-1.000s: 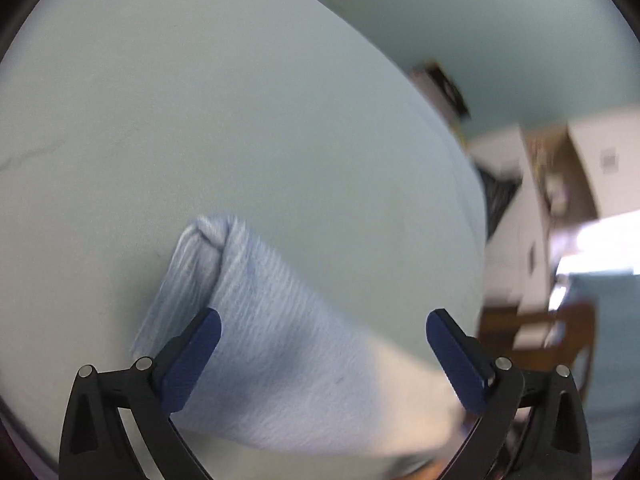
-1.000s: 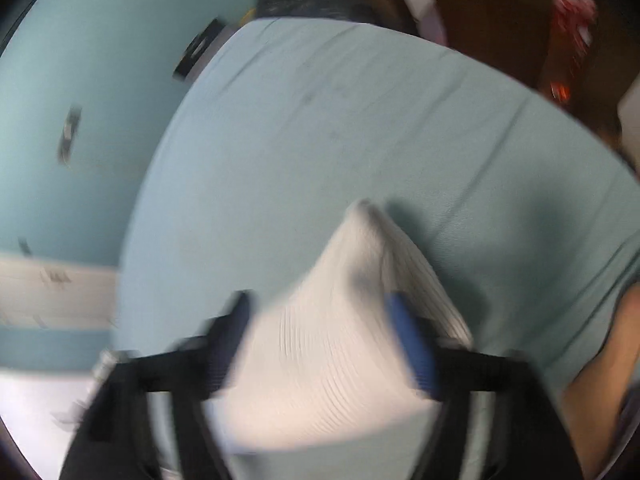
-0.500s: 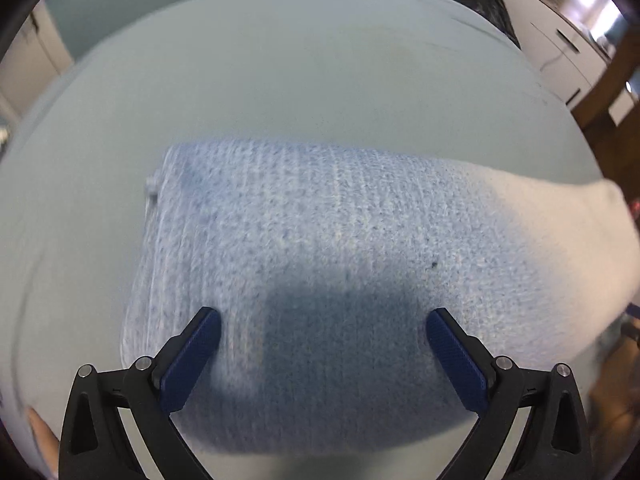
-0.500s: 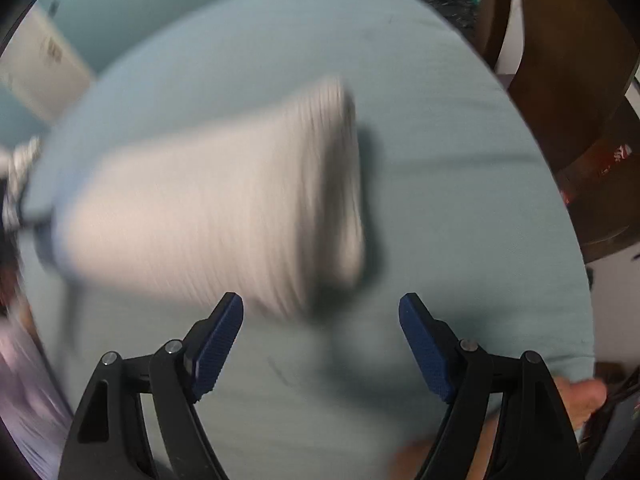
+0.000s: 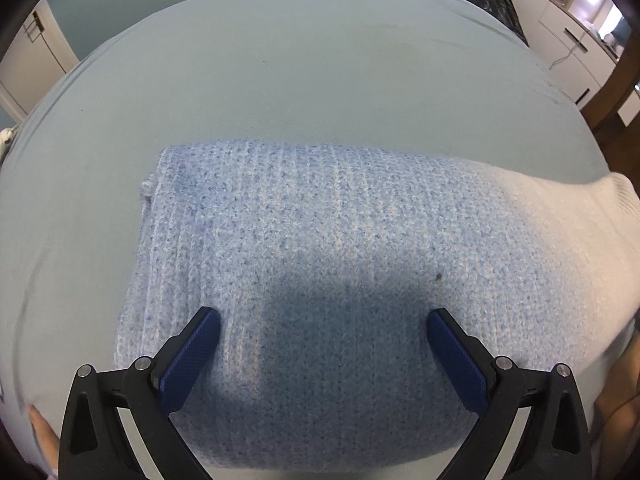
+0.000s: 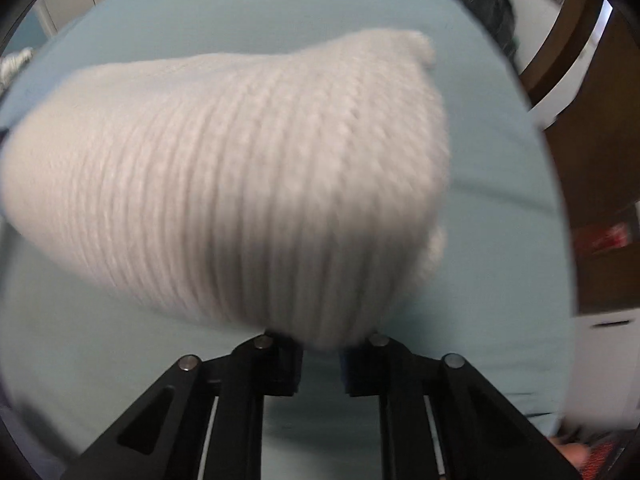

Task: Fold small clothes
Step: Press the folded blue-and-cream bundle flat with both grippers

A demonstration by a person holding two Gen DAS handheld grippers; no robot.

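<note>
Half a second back the right hand-held gripper [image 6: 320,354] stood wide over the counter with the knit beside it; its blue pads have since drawn in narrow, pinching the white end of the knitted garment [image 6: 240,184], which bulges up just ahead of the fingers; that view is smeared, so how much fabric sits between the pads is, I think, only a small bunch. Over on the other side, the left hand-held gripper [image 5: 323,332] has kept its place, jaws spread wide and holding nothing, poised above the blue-flecked part of the garment [image 5: 320,240]; its shadow falls on the knit between the fingers. Laid across the pale green sheet [image 5: 320,80] covering the counter, the garment runs from a folded blue edge at the left to the white cuff at the right; white cabinets [image 5: 568,40] stand beyond.
</note>
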